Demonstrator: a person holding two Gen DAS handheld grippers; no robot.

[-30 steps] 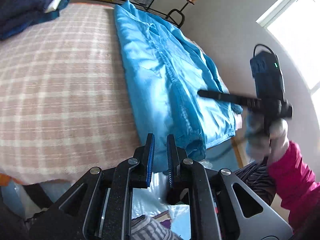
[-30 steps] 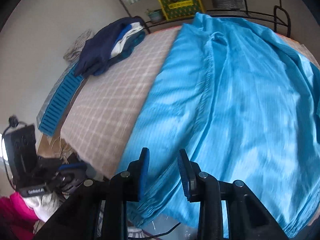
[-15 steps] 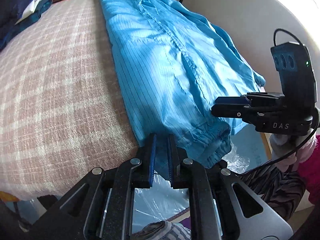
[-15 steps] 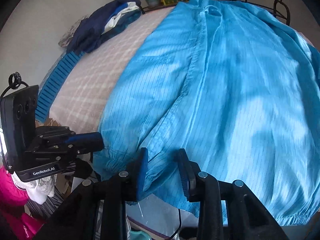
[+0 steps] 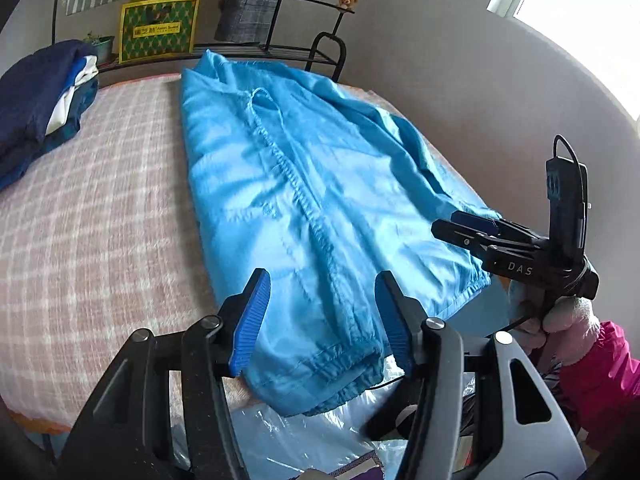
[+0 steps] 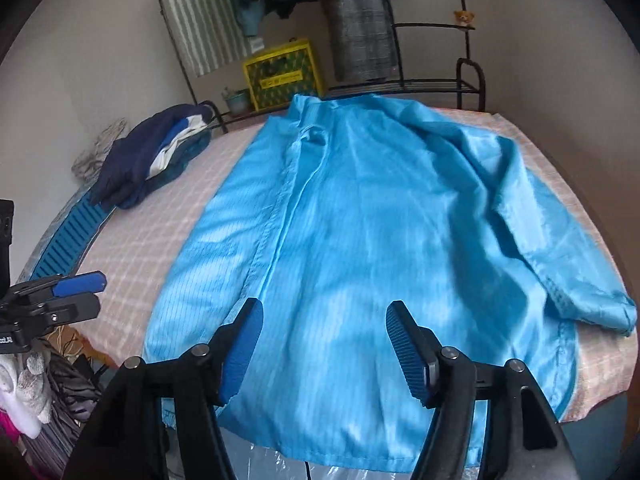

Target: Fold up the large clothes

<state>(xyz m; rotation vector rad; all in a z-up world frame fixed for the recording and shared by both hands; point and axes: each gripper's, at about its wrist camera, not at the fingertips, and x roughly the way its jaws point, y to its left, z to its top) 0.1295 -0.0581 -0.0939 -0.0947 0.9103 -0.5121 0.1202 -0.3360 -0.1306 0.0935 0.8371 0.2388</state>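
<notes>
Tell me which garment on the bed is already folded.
The dark navy pile at the bed's far left corner; it sits bundled, white and blue layers showing, while the bright blue jacket lies spread flat.

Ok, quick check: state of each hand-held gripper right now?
Left hand-held gripper: opening, pads clear of the blue jacket, holding nothing.
Right hand-held gripper: opening, holding nothing.

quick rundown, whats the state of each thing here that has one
blue jacket: spread flat on the bed, one sleeve folded in over the body, hem hanging off the near edge
left gripper: jaws opening, nothing pinched
right gripper: jaws opening, nothing pinched
dark clothes: folded in a pile at the far corner
plaid bed cover: laid flat
</notes>
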